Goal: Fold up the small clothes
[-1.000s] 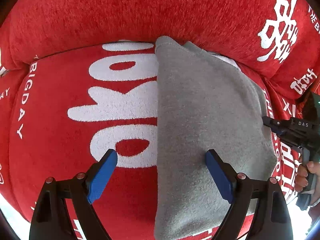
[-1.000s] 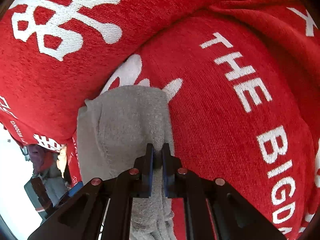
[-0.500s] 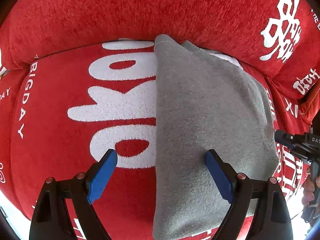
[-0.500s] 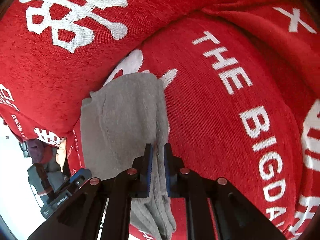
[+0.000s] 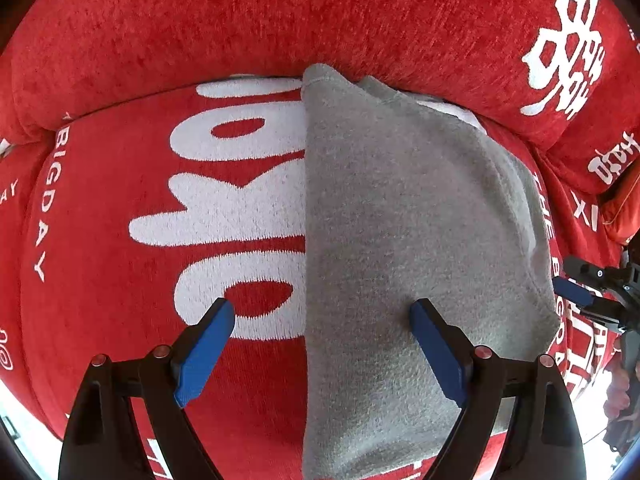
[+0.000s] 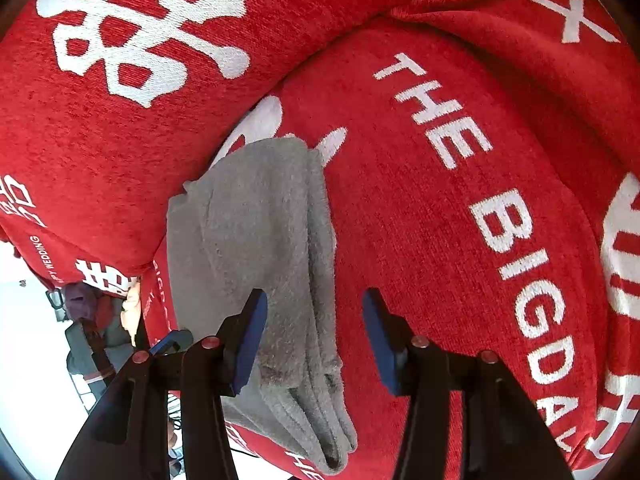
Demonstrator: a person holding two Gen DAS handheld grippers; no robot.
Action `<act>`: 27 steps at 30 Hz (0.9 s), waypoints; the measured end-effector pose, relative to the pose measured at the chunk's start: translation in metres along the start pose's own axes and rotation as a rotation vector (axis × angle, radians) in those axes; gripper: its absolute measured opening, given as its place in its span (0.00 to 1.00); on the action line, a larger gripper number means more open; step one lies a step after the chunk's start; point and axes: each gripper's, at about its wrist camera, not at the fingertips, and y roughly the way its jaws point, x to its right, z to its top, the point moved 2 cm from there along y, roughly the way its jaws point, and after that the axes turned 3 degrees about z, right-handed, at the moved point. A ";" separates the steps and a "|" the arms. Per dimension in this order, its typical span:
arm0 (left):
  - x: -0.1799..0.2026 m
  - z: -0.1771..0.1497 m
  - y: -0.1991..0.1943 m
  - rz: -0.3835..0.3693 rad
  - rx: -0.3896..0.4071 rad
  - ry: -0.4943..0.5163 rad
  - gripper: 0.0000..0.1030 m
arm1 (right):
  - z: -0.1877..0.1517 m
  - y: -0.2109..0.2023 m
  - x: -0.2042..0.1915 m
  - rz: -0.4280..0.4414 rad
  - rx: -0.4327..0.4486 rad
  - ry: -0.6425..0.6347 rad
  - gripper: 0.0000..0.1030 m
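Observation:
A grey fleece garment (image 5: 400,220) lies folded into a long strip on the red sofa seat (image 5: 100,200), its far end against the backrest. My left gripper (image 5: 322,312) hangs open above it, pointing almost straight down. Its left finger is over the red seat and its right finger over the grey cloth, pinching nothing. My right gripper (image 6: 314,300) is opening. The garment's layered right edge (image 6: 320,272) lies between and below its fingers, and the pads do not press it. From the left wrist view the right gripper (image 5: 576,296) sits just off the garment's right edge.
The red backrest cushion (image 5: 320,20) with white characters rises right behind the garment. White lettering covers the seat (image 6: 500,220). An orange object (image 5: 620,204) sits at the far right. Beyond the sofa's front edge is a light floor with a dark heap (image 6: 96,320).
My right gripper's jaws went from shut on the garment's folded edge to apart, letting it go, and it drew back slightly. The garment settled flat. My left gripper kept still.

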 end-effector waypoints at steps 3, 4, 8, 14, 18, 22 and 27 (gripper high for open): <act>0.002 0.002 0.003 0.023 0.000 0.007 1.00 | 0.000 0.001 0.000 0.006 -0.003 -0.003 0.59; 0.001 0.002 0.004 0.021 -0.004 0.006 1.00 | 0.000 0.001 0.000 0.007 -0.004 -0.005 0.59; 0.000 0.004 0.008 0.005 -0.015 -0.003 1.00 | 0.000 0.003 0.001 0.011 -0.002 -0.001 0.67; -0.006 0.006 0.013 -0.047 -0.050 -0.009 1.00 | 0.002 0.003 0.005 0.012 -0.013 -0.004 0.71; -0.012 0.008 0.019 -0.102 -0.070 0.000 1.00 | 0.004 0.004 0.005 0.022 -0.028 -0.012 0.71; -0.015 0.008 0.021 -0.159 -0.092 0.000 1.00 | 0.006 0.008 0.006 0.044 -0.056 -0.015 0.71; -0.015 0.007 0.021 -0.289 -0.112 0.002 1.00 | 0.011 0.012 0.009 0.103 -0.067 -0.011 0.72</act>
